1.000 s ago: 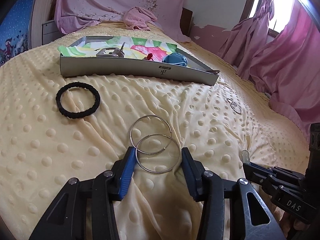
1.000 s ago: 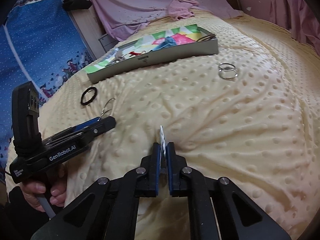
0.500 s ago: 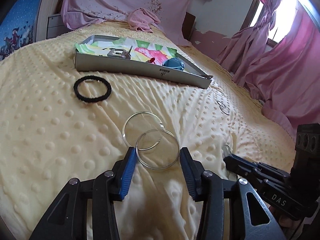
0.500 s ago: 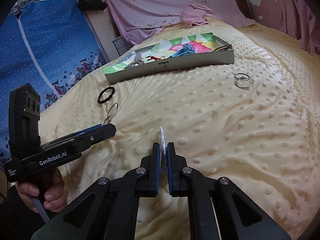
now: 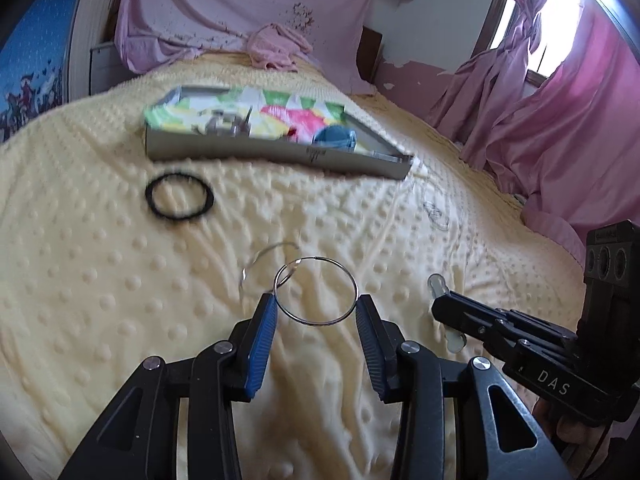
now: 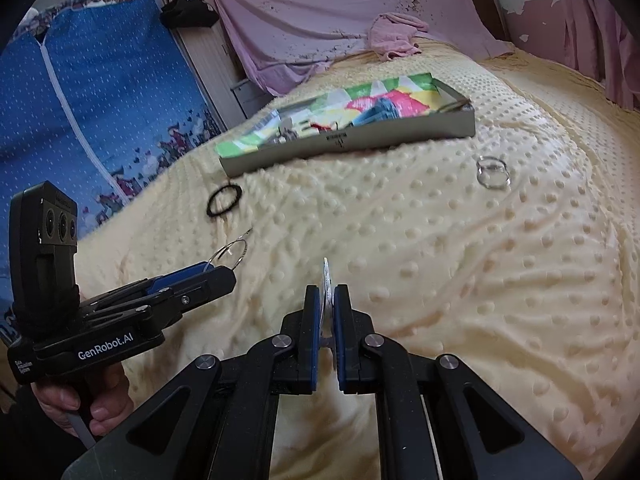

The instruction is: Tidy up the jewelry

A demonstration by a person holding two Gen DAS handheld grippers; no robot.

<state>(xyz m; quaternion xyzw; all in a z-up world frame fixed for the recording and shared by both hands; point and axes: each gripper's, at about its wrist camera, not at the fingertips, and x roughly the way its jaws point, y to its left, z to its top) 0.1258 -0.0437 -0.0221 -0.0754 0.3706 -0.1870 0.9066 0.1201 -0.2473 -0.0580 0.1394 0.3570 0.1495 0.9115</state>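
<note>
Yellow dotted blanket covers the bed (image 5: 100,280) under your left hand-held gripper (image 5: 316,312), whose blue pads (image 5: 260,344) press a thin silver hoop (image 5: 316,291) from both sides and hold it above the blanket; a second hoop (image 5: 264,264), blurred, sits just behind it. A black hair tie (image 5: 179,197) lies between the hoops and the grey tray (image 5: 276,156). From the right wrist, your right hand-held gripper (image 6: 328,300) is clamped tight on a small pale clip (image 6: 327,276) standing edge-on. Two small rings (image 6: 493,173) rest near the tray's right corner.
</note>
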